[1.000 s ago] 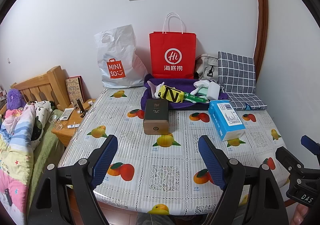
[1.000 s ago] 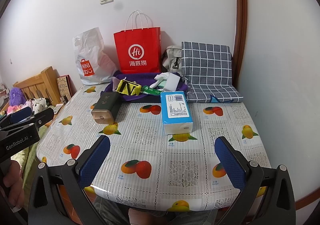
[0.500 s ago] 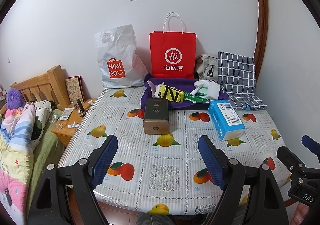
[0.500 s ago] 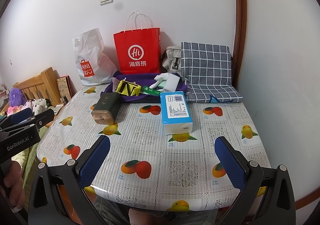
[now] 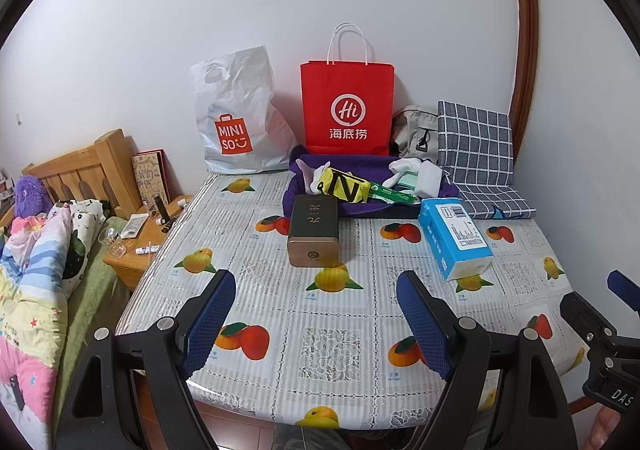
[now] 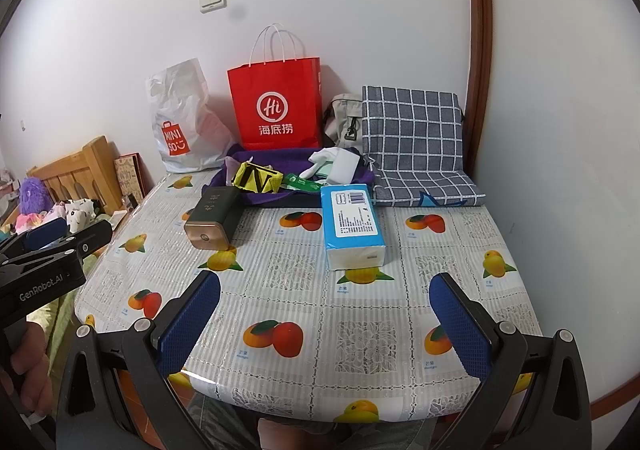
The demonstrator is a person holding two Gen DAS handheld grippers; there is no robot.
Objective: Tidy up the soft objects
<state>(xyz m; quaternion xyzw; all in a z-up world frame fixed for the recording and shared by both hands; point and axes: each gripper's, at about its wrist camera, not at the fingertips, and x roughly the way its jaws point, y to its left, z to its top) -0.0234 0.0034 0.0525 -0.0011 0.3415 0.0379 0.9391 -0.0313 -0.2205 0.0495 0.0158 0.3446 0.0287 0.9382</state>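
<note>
The left gripper (image 5: 316, 324) hangs over the desk's (image 5: 256, 274) near edge with its jaws spread and nothing between them. Toward the far edge lie a dark tin (image 5: 313, 229), the purple cloth (image 5: 340, 164) heaped with soft things, and a blue tissue pack (image 6: 352, 224). The right gripper (image 6: 326, 324) is likewise spread wide at the near edge, empty.

Home bedroom, wooden bed (image 5: 96, 166) with patterned quilt (image 5: 28, 282), bedside cabinet (image 5: 148, 234), fruit-print table (image 5: 332, 314)

open tablecloth (image 5: 340, 334) up to tin (image 5: 314, 236), tissue pack (image 5: 456, 236)
</note>
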